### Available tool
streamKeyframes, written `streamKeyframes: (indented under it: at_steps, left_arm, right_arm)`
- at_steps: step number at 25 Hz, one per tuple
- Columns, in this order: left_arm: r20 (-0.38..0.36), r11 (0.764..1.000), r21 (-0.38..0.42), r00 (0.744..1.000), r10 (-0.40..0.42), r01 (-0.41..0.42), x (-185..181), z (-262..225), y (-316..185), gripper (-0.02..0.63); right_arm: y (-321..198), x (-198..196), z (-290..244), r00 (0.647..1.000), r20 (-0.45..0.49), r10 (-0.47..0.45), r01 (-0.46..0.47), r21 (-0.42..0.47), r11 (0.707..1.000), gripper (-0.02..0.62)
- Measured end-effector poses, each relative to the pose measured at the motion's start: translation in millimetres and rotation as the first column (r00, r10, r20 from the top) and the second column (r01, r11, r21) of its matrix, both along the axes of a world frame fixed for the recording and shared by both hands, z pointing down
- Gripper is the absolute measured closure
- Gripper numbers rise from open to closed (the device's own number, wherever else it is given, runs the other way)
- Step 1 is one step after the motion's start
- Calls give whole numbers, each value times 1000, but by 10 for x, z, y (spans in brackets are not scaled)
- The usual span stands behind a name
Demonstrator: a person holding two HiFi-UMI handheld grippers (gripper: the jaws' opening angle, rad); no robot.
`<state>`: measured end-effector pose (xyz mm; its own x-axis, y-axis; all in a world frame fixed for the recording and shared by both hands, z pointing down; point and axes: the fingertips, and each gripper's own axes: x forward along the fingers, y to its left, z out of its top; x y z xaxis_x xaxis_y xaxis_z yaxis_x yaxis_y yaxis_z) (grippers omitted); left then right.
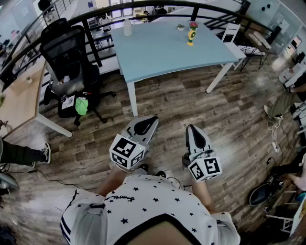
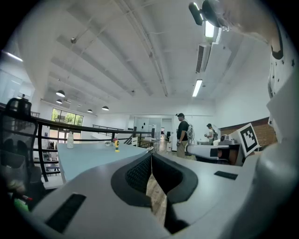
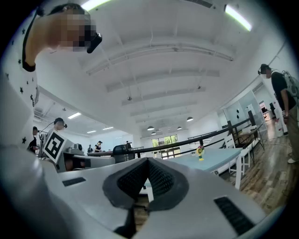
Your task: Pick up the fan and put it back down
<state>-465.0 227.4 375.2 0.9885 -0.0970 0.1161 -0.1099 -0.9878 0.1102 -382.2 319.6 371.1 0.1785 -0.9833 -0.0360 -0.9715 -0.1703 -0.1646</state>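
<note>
The fan point(image 1: 191, 34) is a small yellow toy-like piece with a pink top. It stands upright near the far right part of the light blue table point(image 1: 162, 52). It also shows far off as the fan point(image 2: 116, 145) in the left gripper view and the fan point(image 3: 200, 152) in the right gripper view. My left gripper point(image 1: 152, 119) and right gripper point(image 1: 193, 128) are held close to my body over the wooden floor, well short of the table. Both point toward it, roughly level. Each pair of jaws meets at the tip with nothing between them.
A white bottle point(image 1: 127, 27) and a small plant pot point(image 1: 180, 27) also stand on the table. A black office chair point(image 1: 71, 62) and a wooden desk point(image 1: 19, 95) are at left, a white chair point(image 1: 232, 33) at the table's right end. A black railing point(image 1: 143, 7) runs behind. People stand in the distance point(image 2: 181, 135).
</note>
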Motion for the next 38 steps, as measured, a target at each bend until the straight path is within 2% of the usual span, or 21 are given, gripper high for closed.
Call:
streamKeyframes:
  at_steps: [8,18,26,38]
  left_arm:
    - [8,1000,-12,1000,-6,6,-7,23,7,577]
    - [37,1000,-19,999,-13,13,101,70,94,577]
    - [53,1000,-24,999,-11,12,321,115,192,577]
    - [61,999,11,998,30,-31,652,69,613,577]
  right_arm:
    - [25,19,12,1000,3,4,-4,0,1000,597]
    - [111,158,56,999,50,-1,0,15,1000,597]
    - [223,410,79,998,58,9,-11,26,1000,597]
    - [647,663,78,997,69,21,-26,60,998,595]
